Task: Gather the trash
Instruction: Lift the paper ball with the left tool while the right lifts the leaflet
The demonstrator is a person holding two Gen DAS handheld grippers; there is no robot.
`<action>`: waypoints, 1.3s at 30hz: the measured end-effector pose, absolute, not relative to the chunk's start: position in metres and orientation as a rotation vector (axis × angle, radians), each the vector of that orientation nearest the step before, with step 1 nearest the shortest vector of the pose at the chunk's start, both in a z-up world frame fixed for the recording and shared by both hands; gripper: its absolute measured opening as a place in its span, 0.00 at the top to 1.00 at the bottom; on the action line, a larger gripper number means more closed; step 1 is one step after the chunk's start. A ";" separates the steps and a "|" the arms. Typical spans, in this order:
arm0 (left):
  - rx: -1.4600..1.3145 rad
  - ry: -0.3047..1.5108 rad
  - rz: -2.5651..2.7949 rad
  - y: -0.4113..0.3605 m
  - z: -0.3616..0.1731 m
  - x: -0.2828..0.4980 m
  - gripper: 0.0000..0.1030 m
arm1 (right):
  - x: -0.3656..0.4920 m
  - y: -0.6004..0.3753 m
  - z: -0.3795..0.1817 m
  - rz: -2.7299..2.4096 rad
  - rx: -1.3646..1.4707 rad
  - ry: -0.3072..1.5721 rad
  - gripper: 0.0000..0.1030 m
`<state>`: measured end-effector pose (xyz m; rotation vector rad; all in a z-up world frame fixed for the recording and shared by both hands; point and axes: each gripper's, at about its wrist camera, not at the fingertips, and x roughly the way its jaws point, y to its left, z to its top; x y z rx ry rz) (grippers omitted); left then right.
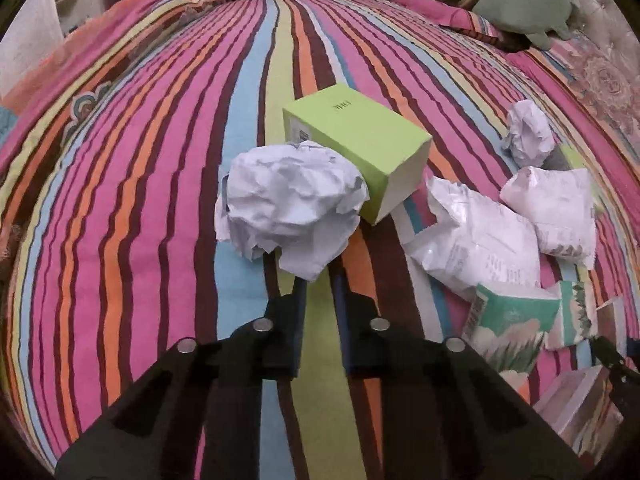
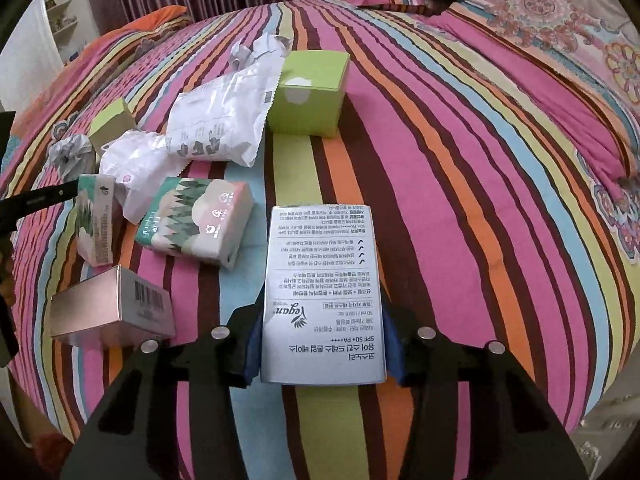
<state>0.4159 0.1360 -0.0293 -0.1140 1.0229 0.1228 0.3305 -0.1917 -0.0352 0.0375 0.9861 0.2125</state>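
Note:
My left gripper (image 1: 298,258) is shut on a crumpled white paper ball (image 1: 290,204) and holds it just above the striped bed cover (image 1: 160,160). A green box (image 1: 360,148) lies right behind the ball. My right gripper (image 2: 322,280) is shut on a silver sunscreen box (image 2: 322,292) with printed text, held over the bed. In the right wrist view, white plastic wrappers (image 2: 224,120), a green cube box (image 2: 308,96) and green tissue packs (image 2: 196,222) lie ahead and to the left. The paper ball held by my left gripper also shows there (image 2: 72,152).
A second paper ball (image 1: 528,134) and white wrappers (image 1: 476,240) lie to the right in the left wrist view. A pinkish carton (image 2: 112,308) sits at the bed's near left. A green plush toy (image 1: 528,4) and pillows lie at the headboard.

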 end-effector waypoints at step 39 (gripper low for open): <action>-0.062 1.050 0.133 0.139 -0.033 0.461 0.46 | 0.337 -0.187 -0.037 0.262 0.041 0.988 0.56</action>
